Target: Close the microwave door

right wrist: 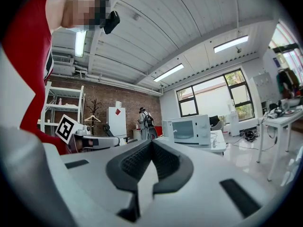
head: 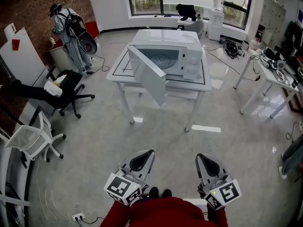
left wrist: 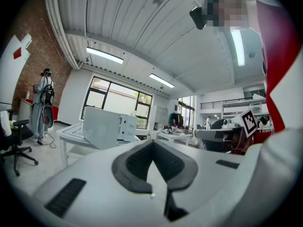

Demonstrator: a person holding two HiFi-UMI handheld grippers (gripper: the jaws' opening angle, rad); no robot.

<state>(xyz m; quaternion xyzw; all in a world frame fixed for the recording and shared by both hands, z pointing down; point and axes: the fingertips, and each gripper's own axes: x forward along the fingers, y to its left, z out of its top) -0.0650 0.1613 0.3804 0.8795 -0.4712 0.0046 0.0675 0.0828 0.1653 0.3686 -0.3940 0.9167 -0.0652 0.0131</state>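
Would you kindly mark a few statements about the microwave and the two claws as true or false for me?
1. The microwave door stands open. True.
2. The microwave sits on the floor. False: it sits on the white table.
3. The left claw and the right claw are both shut and empty. True.
4. The left claw grips the door. False: it is well short of the microwave, touching nothing.

All 3 cams toward distant microwave point(head: 170, 53)
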